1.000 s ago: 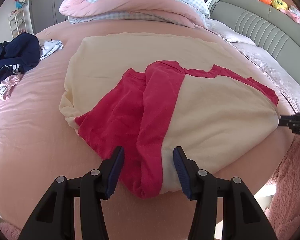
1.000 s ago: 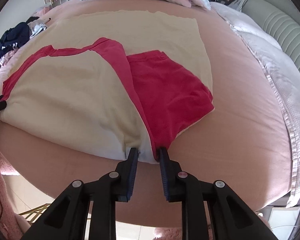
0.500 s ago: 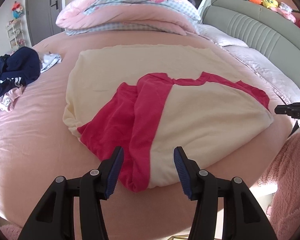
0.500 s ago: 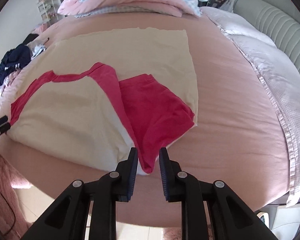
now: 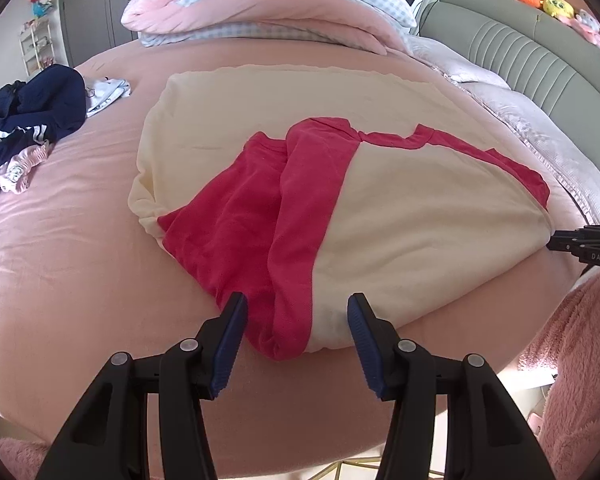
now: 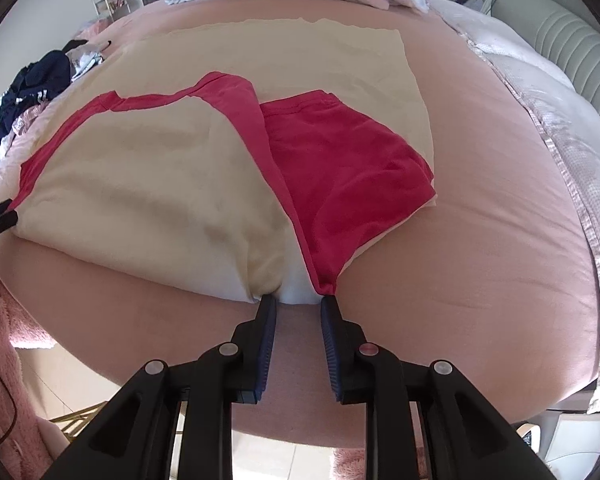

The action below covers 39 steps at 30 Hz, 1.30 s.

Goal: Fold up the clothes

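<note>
a wide bed [image 5: 52,280] covered with a smooth pink sheet [image 6: 480,240] carries everything here. spread flat across its middle lies a cream and red garment [image 5: 400,220], partly folded over itself, the red sleeve part [image 6: 340,184] lying on top toward one side, its near edge close to the bed's front edge. at the far end sits a folded pink and blue-checked duvet [image 5: 268,4]. toward the far left corner lies a heap of dark navy clothes [image 5: 32,108], with a small white piece [image 5: 108,94] just beside it and a pale pink item [image 5: 20,166] touching the heap. along the right side runs a pale quilted blanket [image 6: 572,152], next to the grey padded headboard [image 5: 520,52].
</note>
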Each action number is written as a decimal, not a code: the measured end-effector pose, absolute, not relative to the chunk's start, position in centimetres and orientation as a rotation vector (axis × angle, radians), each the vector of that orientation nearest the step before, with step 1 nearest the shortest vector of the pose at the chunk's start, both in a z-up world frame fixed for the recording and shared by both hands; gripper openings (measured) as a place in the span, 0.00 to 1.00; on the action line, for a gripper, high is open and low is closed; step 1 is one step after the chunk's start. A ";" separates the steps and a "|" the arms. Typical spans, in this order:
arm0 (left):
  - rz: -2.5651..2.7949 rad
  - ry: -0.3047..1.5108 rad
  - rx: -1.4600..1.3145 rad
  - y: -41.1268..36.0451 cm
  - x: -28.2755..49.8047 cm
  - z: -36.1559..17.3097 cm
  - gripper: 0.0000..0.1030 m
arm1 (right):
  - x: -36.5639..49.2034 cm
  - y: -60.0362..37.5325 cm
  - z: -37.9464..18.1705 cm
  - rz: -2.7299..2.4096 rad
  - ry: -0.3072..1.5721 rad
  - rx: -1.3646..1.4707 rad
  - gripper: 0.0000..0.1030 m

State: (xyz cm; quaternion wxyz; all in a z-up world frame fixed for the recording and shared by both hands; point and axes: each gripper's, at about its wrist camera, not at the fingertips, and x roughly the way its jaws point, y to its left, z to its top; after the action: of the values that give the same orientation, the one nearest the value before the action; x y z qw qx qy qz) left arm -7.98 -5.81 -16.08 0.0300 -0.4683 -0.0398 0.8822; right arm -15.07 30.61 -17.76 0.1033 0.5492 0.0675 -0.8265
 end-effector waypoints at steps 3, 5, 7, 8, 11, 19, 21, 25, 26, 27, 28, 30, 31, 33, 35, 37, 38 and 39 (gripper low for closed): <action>2.720 -0.117 -1.443 -5.6 -8.0 -16.1 0.47 | -14.9 31.1 -17.2 -2.464 0.143 1.592 0.21; 2.718 -0.115 -1.447 -5.5 -8.0 -16.2 0.47 | -14.9 31.3 -17.3 -2.474 0.136 1.584 0.21; 2.720 -0.114 -1.452 -5.4 -8.0 -16.2 0.47 | -15.3 31.1 -17.5 -2.477 0.128 1.592 0.21; 2.722 -0.114 -1.453 -5.3 -7.9 -16.2 0.47 | -15.4 30.8 -17.3 -2.487 0.137 1.580 0.21; 2.724 -0.115 -1.450 -4.9 -7.6 -16.1 0.47 | -15.3 30.0 -16.4 -2.505 0.179 1.516 0.21; 2.709 -0.100 -1.379 -3.9 -6.7 -15.2 0.48 | -16.2 28.9 -17.6 -2.488 0.284 1.534 0.14; 2.723 -0.051 -1.331 -3.4 -6.3 -14.6 0.48 | -16.1 28.9 -17.5 -2.514 0.319 1.540 0.12; 2.684 0.030 -1.423 -3.1 -7.1 -16.1 0.54 | -16.0 29.9 -17.4 -2.538 0.358 1.571 0.07; 2.671 0.058 -1.470 -3.0 -7.4 -16.9 0.54 | -16.0 30.3 -17.4 -2.572 0.406 1.585 0.00; 2.664 0.092 -1.508 -3.0 -7.8 -17.5 0.55 | -16.3 31.3 -17.5 -2.616 0.431 1.608 0.00; 2.666 0.103 -1.503 -2.9 -7.9 -17.6 0.55 | -16.6 32.4 -17.5 -2.661 0.454 1.632 0.00; 2.691 0.114 -1.475 -2.8 -8.0 -17.1 0.55 | -17.3 35.7 -17.0 -2.635 0.230 1.713 0.00; 2.704 0.114 -1.461 -2.8 -8.1 -16.8 0.55 | -17.0 36.3 -16.2 -2.615 0.153 1.672 0.00; 2.744 0.120 -1.429 -3.0 -8.2 -16.3 0.56 | -16.3 36.6 -14.6 -2.565 0.066 1.575 0.00; 2.776 0.142 -1.418 -3.1 -8.4 -16.0 0.56 | -15.3 34.5 -13.6 -2.507 0.112 1.489 0.01; 2.762 0.078 -1.442 -3.6 -8.8 -15.9 0.56 | -15.0 31.5 -13.4 -2.466 0.203 1.439 0.01; 2.752 0.019 -1.450 -3.9 -8.6 -15.7 0.56 | -15.1 30.3 -13.4 -2.449 0.231 1.418 0.01; 2.742 -0.036 -1.449 -4.1 -8.4 -15.4 0.56 | -15.4 29.1 -13.8 -2.437 0.257 1.413 0.01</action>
State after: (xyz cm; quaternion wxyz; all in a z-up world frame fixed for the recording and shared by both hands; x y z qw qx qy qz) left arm -8.42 -4.11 -15.37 0.0199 -0.4671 -0.0117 0.8839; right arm -15.35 29.12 -13.78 0.1557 0.4934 0.0899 -0.8511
